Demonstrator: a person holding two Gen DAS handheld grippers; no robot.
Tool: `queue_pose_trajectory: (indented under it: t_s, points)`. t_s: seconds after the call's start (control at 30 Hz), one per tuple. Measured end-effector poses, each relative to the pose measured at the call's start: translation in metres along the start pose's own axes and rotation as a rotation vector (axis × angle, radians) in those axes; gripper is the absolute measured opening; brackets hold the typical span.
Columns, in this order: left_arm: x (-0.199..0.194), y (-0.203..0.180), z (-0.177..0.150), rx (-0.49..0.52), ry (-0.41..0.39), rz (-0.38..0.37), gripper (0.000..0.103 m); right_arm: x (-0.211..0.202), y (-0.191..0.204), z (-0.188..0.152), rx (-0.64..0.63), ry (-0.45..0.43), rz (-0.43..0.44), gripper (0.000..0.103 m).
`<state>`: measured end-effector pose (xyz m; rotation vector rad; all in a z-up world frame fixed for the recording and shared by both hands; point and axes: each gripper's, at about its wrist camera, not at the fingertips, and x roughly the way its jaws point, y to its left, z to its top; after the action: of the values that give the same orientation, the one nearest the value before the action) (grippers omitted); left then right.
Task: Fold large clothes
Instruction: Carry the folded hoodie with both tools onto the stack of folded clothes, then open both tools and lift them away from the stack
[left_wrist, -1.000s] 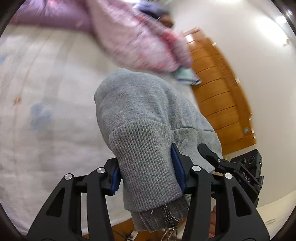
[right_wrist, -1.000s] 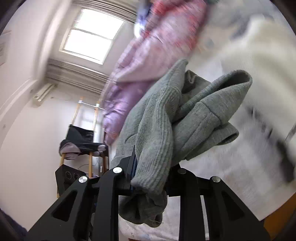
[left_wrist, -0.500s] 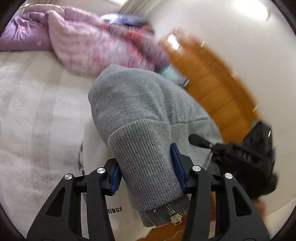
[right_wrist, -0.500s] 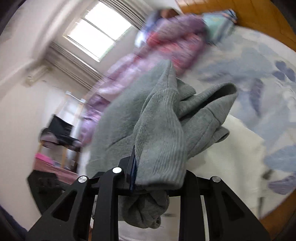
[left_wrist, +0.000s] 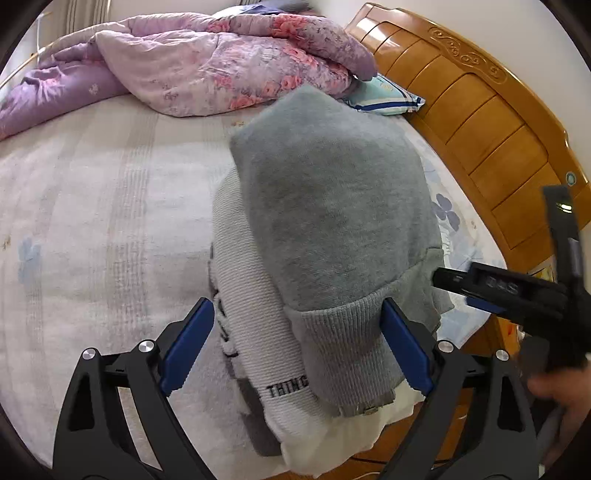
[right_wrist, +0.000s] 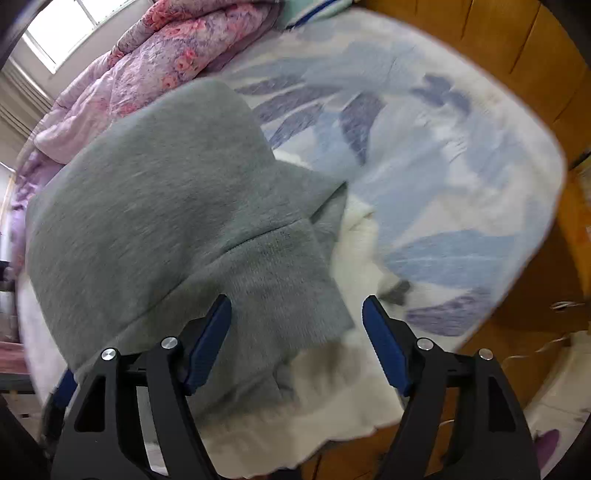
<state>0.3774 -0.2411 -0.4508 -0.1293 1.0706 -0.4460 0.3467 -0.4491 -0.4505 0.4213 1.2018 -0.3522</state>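
Observation:
A folded grey sweatshirt (left_wrist: 332, 221) with a ribbed hem and zipper lies on top of a folded white knit garment (left_wrist: 251, 295) at the bed's near corner. My left gripper (left_wrist: 295, 339) is open, its blue pads either side of the grey hem, not clamping it. My right gripper (right_wrist: 297, 328) is open too, just above the grey sweatshirt (right_wrist: 166, 214) and the white garment (right_wrist: 332, 398). The right gripper also shows in the left wrist view (left_wrist: 509, 288), to the right of the pile.
The bed sheet (left_wrist: 92, 221) is pale with blue flowers. A crumpled pink and purple quilt (left_wrist: 207, 62) and a light blue pillow (left_wrist: 384, 96) lie at the far end. The wooden headboard (left_wrist: 480, 122) runs along the right.
Both grippers held the grey sweatshirt in the air; now it lies on the white garment and both grippers have opened and let go.

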Motion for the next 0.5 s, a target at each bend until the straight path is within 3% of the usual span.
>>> queue_pose_trajectory:
  t_s: [0.1,0.17,0.5]
  points:
    - [-0.022,0.012,0.004,0.002,-0.038,0.038,0.091,-0.023,0.025,-0.013,-0.048,-0.061,-0.085,0.078]
    - [-0.04,0.022,0.005,-0.022,-0.076,0.017,0.091,-0.036,0.041,-0.019,-0.073,-0.096,-0.118,0.078]
    - [-0.105,0.13,-0.013,-0.106,-0.069,0.108,0.091,-0.08,0.167,-0.093,-0.255,-0.182,-0.076,0.085]
